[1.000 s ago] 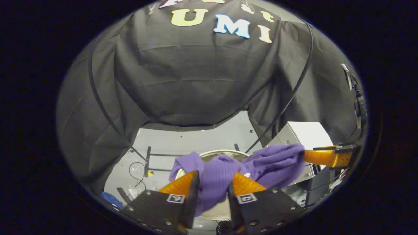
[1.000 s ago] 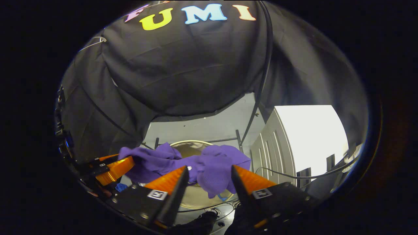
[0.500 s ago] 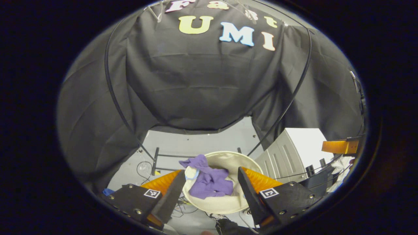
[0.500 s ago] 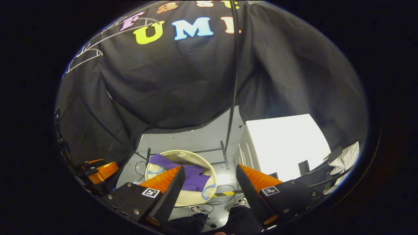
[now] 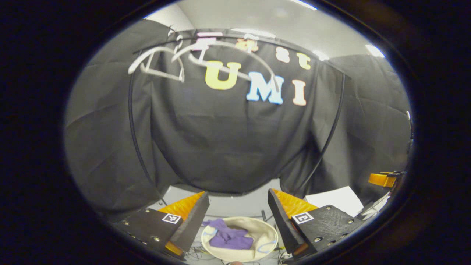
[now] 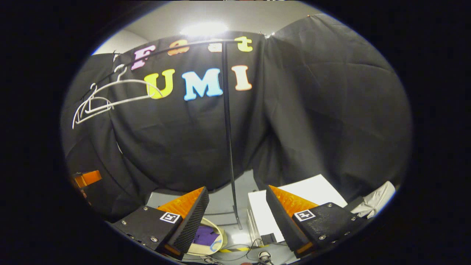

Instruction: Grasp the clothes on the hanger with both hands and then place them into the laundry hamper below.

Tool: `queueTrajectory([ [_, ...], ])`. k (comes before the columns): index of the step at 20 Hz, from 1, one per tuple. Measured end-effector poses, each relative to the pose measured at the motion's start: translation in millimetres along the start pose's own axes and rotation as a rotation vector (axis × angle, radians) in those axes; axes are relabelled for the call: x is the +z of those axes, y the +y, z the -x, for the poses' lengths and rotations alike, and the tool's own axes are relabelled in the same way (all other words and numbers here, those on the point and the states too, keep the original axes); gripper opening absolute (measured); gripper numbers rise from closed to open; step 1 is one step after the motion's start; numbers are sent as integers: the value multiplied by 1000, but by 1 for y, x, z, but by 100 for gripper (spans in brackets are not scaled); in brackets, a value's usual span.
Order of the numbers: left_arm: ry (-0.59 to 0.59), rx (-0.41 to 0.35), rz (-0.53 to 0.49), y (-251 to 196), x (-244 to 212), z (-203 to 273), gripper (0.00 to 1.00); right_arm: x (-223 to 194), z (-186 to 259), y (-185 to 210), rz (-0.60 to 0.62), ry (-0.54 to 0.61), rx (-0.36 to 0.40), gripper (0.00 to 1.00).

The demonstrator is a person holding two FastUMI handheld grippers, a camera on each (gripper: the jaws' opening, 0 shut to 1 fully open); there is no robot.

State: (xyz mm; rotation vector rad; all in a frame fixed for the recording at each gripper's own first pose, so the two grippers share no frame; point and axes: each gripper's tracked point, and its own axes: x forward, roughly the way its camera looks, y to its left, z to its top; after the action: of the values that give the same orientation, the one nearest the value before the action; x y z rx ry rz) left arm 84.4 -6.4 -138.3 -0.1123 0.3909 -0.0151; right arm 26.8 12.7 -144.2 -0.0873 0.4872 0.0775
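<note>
Below, at the bottom centre of the left gripper view, the laundry hamper (image 5: 270,235) sits on the pale floor with its round rim fully open. The purple clothes (image 5: 230,238) lie crumpled inside it, toward the left of the basin, with bare lining on the right. The left gripper (image 5: 238,206) hangs above with its fingers spread wide and nothing between them; the hamper shows through the gap.

In the right gripper view, the right gripper (image 6: 237,200) is likewise spread wide and empty. The hamper (image 6: 217,241) appears lower left of centre, half hidden behind the left-hand finger, with a patch of purple clothes (image 6: 204,235) visible inside.

Upper left of both frames: two white hangers (image 5: 162,66) hang bare on a dark rail, well apart from both grippers. The right gripper view shows them side-on (image 6: 110,97). Between the hangers and the hamper lies open air against the black cloth wall.

A thin black rack pole (image 6: 228,140) runs down the centre of the right gripper view to the floor, just right of the hamper. A white cabinet (image 6: 294,195) stands right of the pole; in the left gripper view only its top corner (image 5: 338,198) shows at lower right.

The left gripper view catches a finger of the right gripper (image 5: 382,179) at the right edge.
</note>
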Motion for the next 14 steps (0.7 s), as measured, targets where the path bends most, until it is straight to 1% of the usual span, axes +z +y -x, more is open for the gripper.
queueTrajectory([
  [2, -95, 35, 8, -9, 45, 18, 95, 42, 8, -19, 27, -109, 18, 96],
  [3, -145, 42, 19, -17, 68, 27, 95, 63, 12, -29, 31, -163, 27, 93],
  [4, -198, 44, 26, -24, 88, 39, 95, 84, 19, -38, 27, -218, 37, 93],
  [5, -250, 42, 27, -31, 109, 49, 95, 103, 26, -47, 23, -273, 49, 96],
  [6, -302, 39, 22, -37, 126, 64, 95, 120, 33, -56, 23, -319, 57, 92],
  [7, -346, 38, 17, -41, 143, 74, 95, 130, 39, -68, 27, -356, 57, 92],
  [8, -378, 36, 14, -47, 153, 83, 94, 141, 44, -81, 29, -383, 53, 96],
  [10, -387, -6, -6, -72, 160, 86, 93, 163, 55, -102, 12, -454, 63, 96],
  [11, -383, -11, -20, -81, 157, 90, 93, 161, 44, -111, 8, -474, 77, 92],
  [12, -388, 15, -31, -87, 153, 100, 92, 166, 52, -114, 9, -478, 85, 95],
  [13, -395, 47, -33, -93, 149, 108, 92, 160, 46, -118, 16, -464, 102, 92],
  [14, -394, 61, -20, -104, 140, 119, 91, 151, 39, -118, 19, -443, 128, 96],
])
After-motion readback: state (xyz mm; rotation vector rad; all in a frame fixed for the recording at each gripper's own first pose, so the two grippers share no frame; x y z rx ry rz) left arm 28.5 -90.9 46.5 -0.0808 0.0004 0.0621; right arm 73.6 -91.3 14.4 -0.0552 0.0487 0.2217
